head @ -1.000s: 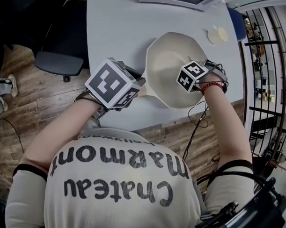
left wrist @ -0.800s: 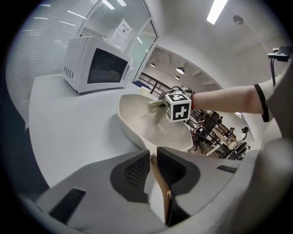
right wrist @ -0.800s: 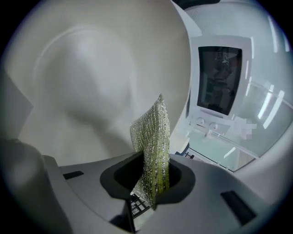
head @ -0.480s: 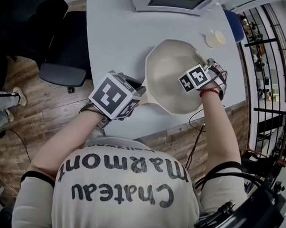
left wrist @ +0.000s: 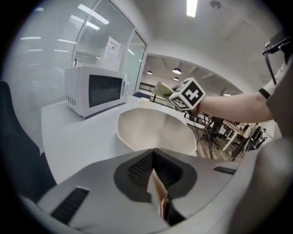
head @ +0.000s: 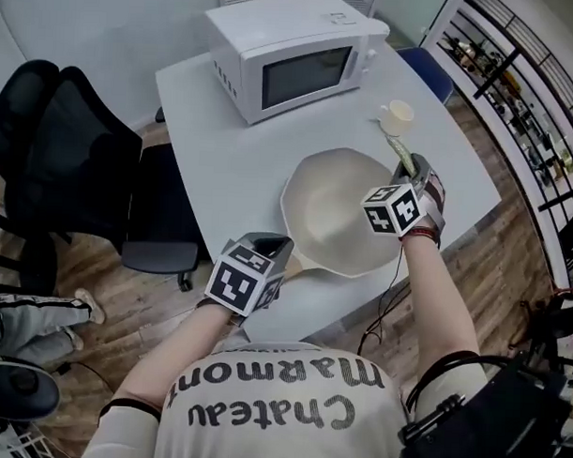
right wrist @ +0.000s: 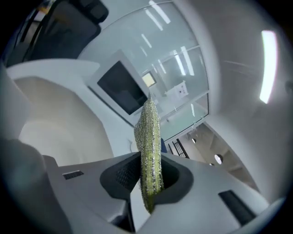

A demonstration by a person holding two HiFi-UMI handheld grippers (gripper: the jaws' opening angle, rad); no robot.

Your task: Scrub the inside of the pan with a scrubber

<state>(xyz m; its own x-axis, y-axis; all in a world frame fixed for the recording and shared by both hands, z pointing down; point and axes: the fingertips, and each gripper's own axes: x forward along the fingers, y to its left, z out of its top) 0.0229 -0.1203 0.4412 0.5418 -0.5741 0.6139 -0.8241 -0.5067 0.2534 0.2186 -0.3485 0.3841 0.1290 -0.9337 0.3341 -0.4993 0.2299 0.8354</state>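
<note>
A cream pan [head: 332,216] sits on the grey table [head: 224,146], its handle [head: 301,263] pointing toward me. My left gripper [head: 272,254] is shut on that handle; its jaws have just been closing, and a thin tan strip of the handle [left wrist: 159,194] shows between them. The pan bowl [left wrist: 158,132] lies just beyond my left gripper [left wrist: 153,157]. My right gripper [head: 408,168] hovers over the pan's right rim, shut on a flat green scrubber [head: 398,147]. The scrubber [right wrist: 149,137] sticks out edge-on from the shut right gripper [right wrist: 149,183], off the pan.
A white microwave [head: 293,50] stands at the back of the table, with a small cream cup [head: 396,115] to its right. Black office chairs [head: 64,159] stand to the left of the table. A dark rack [head: 526,100] runs along the right.
The right gripper has lifted out of the pan with the scrubber and rolled. The left gripper stays at the handle. The head view now takes in more of the table and the microwave.
</note>
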